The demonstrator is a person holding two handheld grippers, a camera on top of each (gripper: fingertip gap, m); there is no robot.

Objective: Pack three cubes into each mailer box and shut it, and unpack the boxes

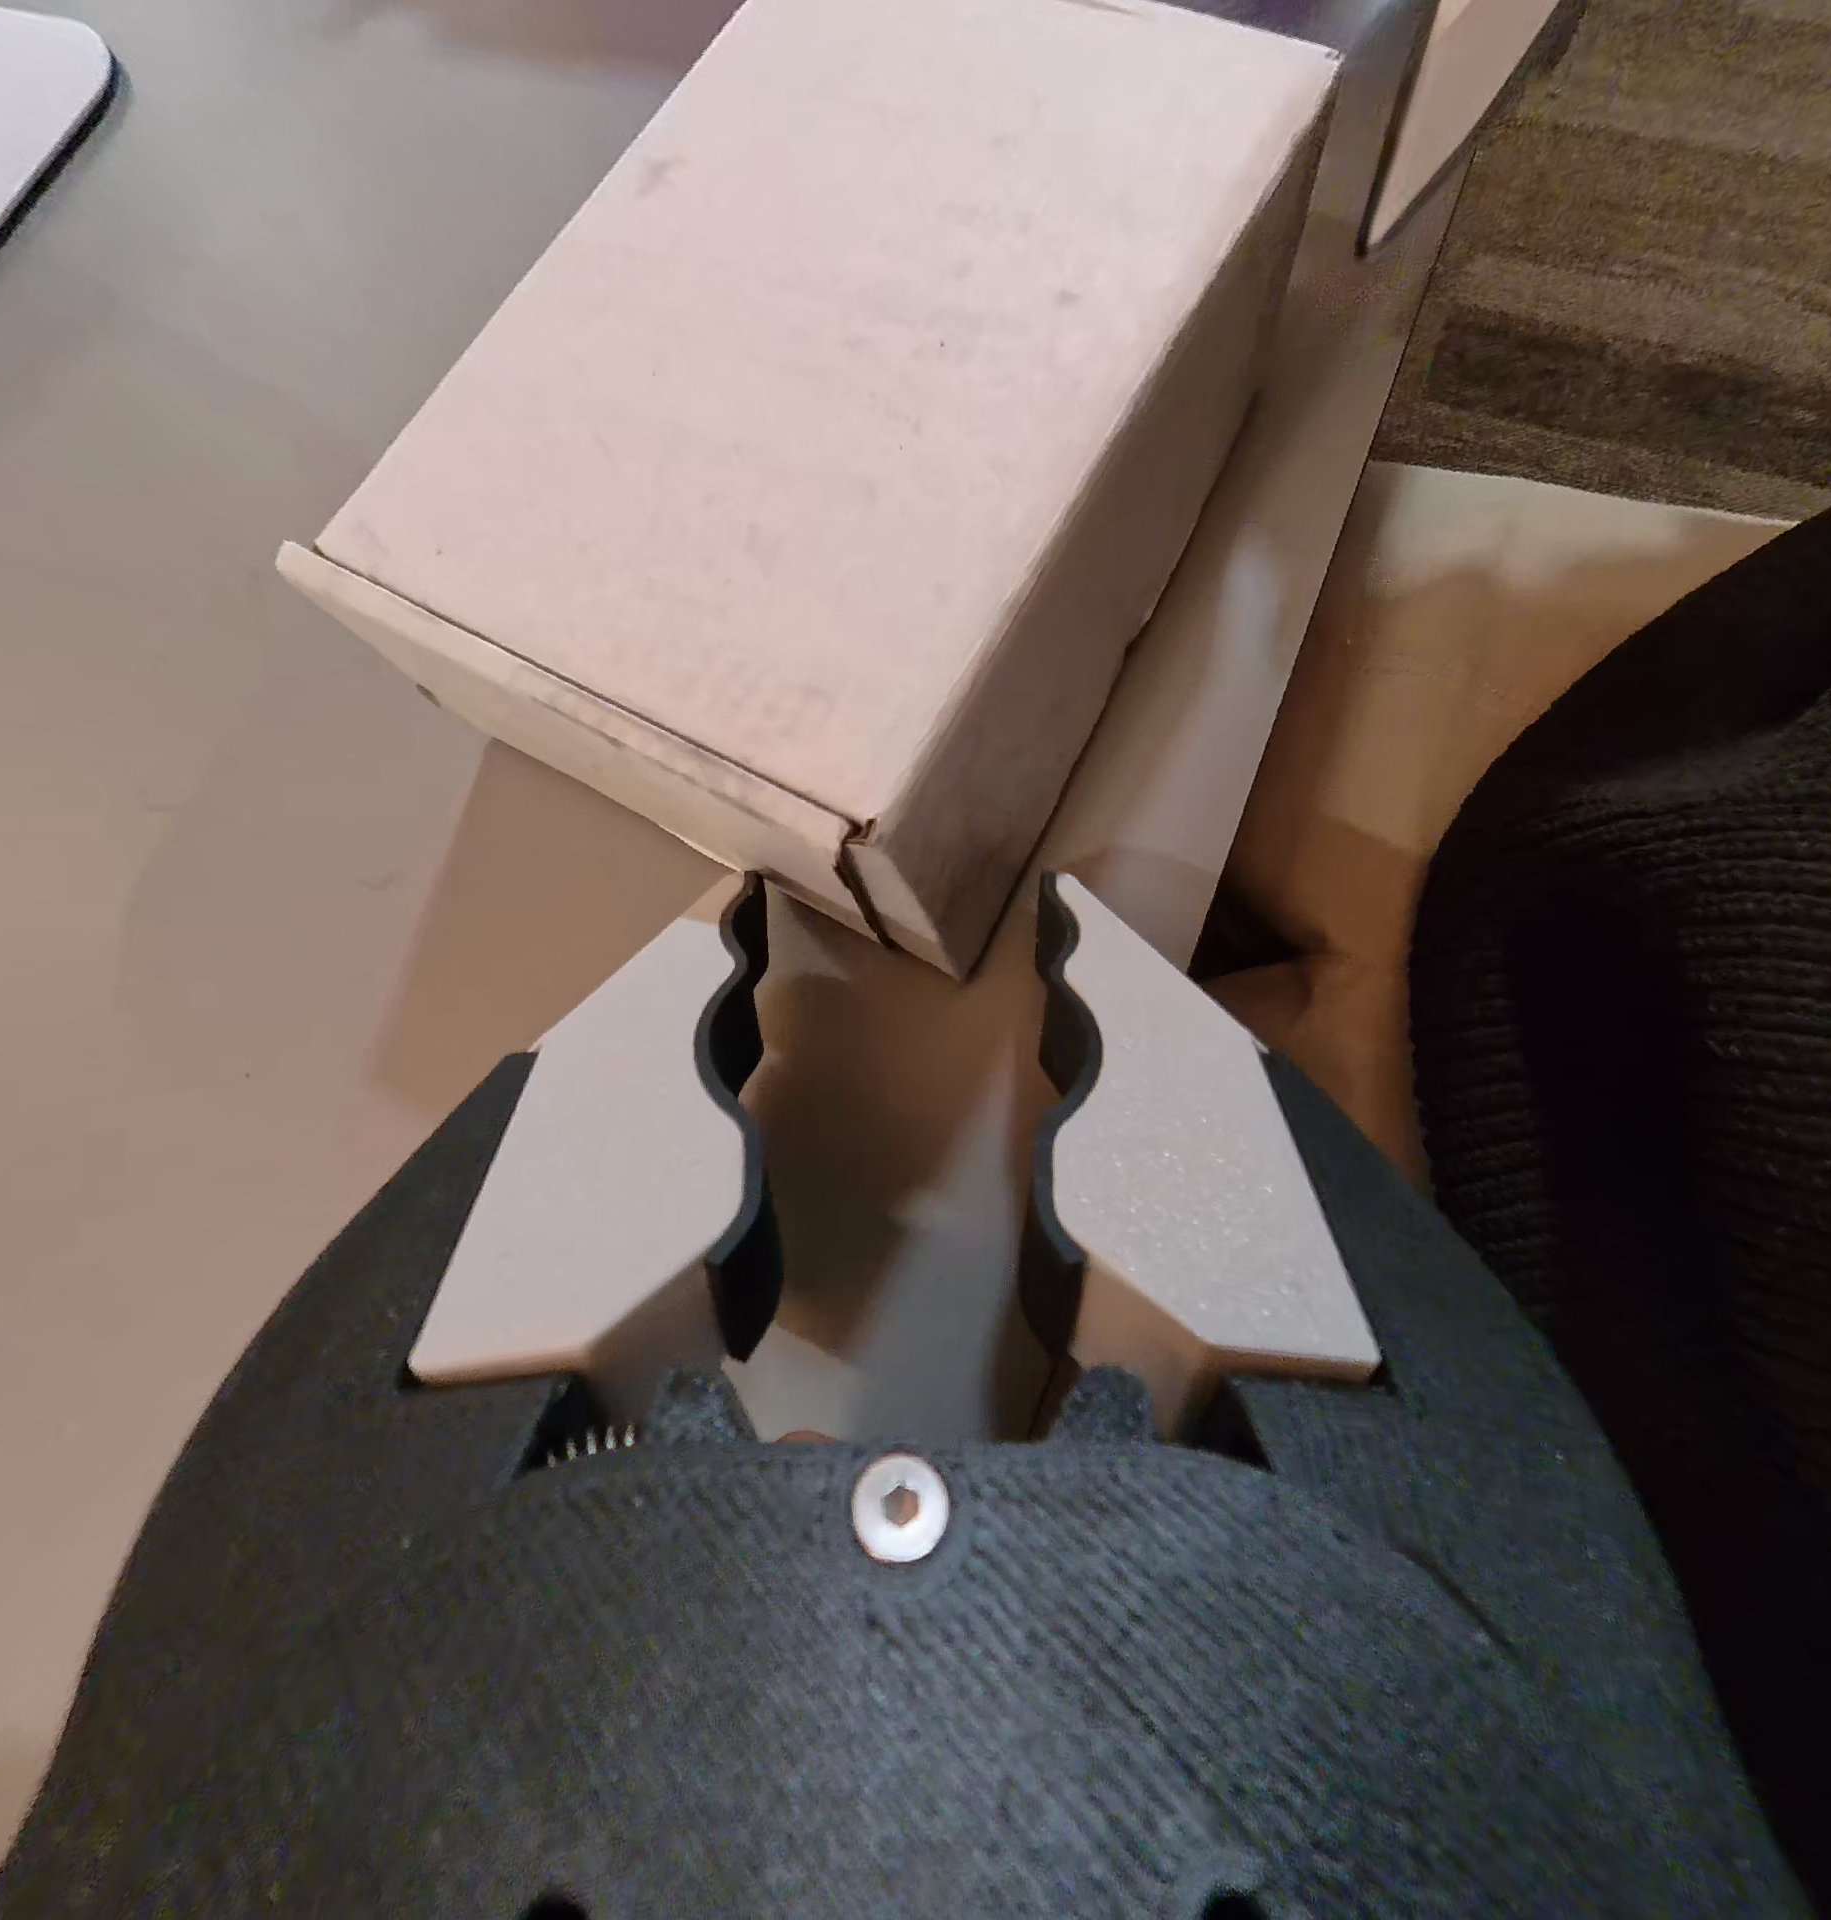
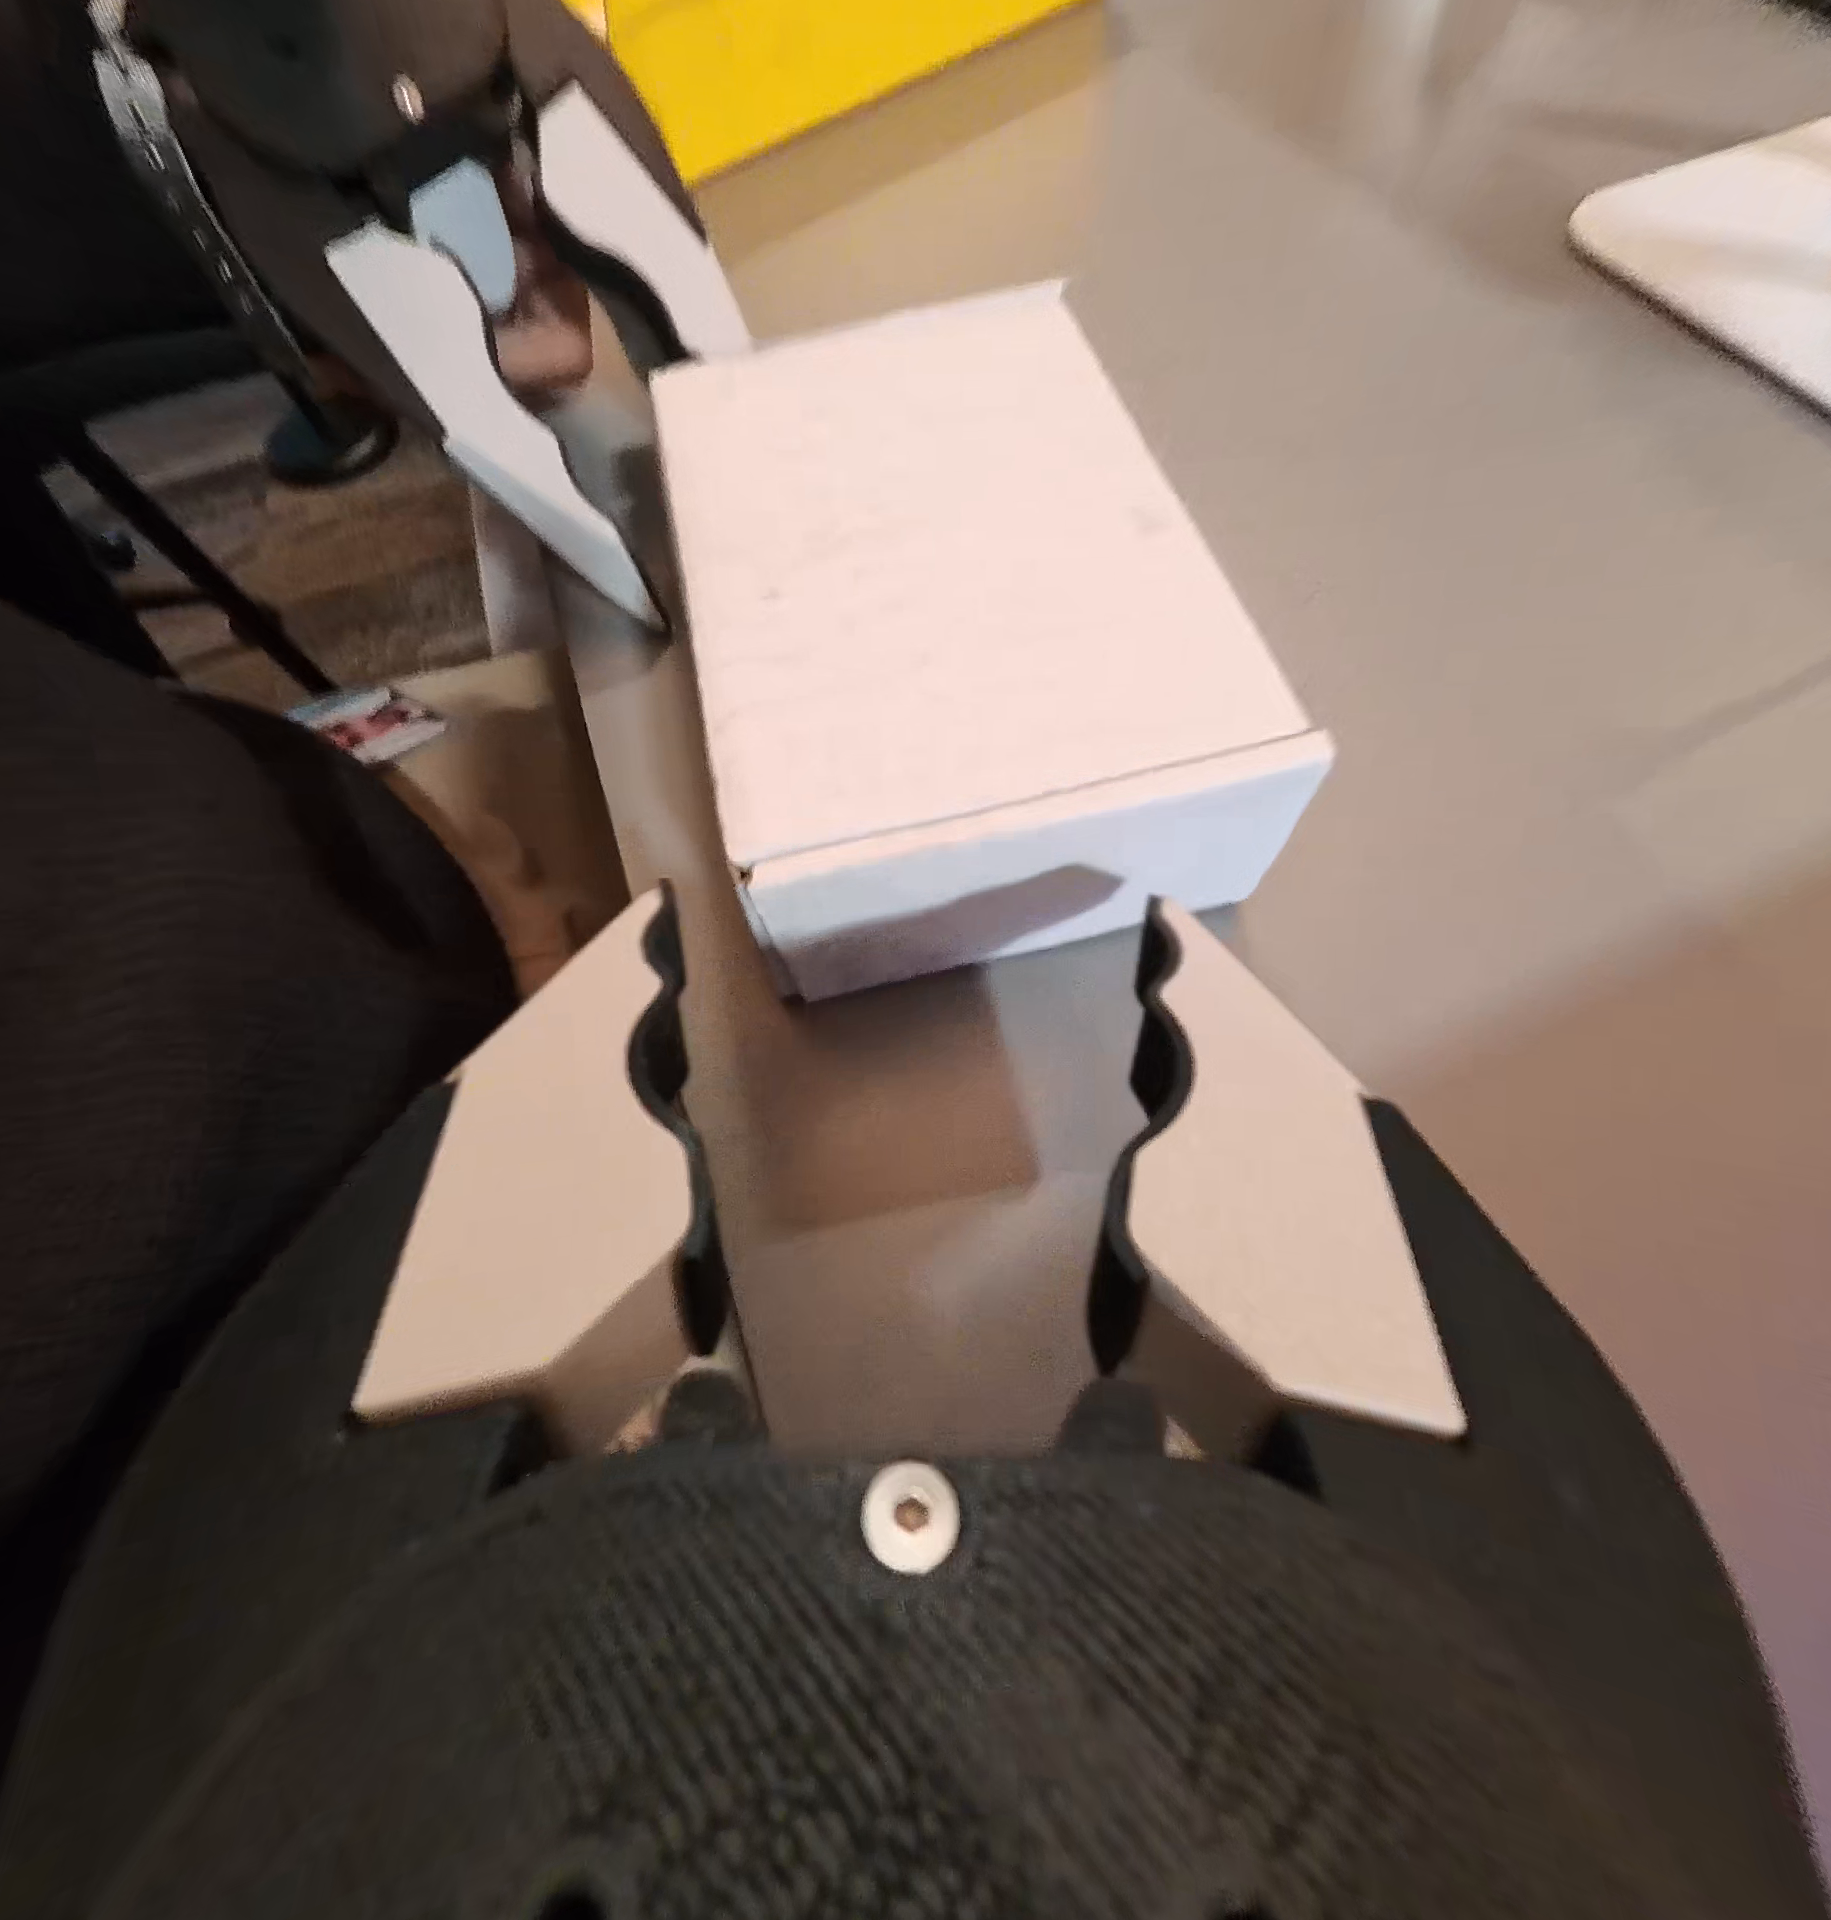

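Note:
A closed white mailer box (image 1: pixel 838 468) rests on the grey table (image 1: pixel 163 727), near its edge. My left gripper (image 1: pixel 900 894) is open and empty, its fingertips just short of the box's near corner. In the right wrist view the same box (image 2: pixel 952 644) lies straight ahead. My right gripper (image 2: pixel 911 909) is open and empty, its tips at the box's near end without gripping it. The left gripper (image 2: pixel 506 343) shows at the box's far left corner. No cubes are in view.
A white tray (image 1: pixel 17 135) lies at the far side of the table and shows in the right wrist view (image 2: pixel 1742 281). A yellow object (image 2: pixel 786 73) sits at the back. A person's dark clothing (image 2: pixel 163 935) is beside the table edge. Carpet floor (image 1: pixel 1669 260) lies beyond.

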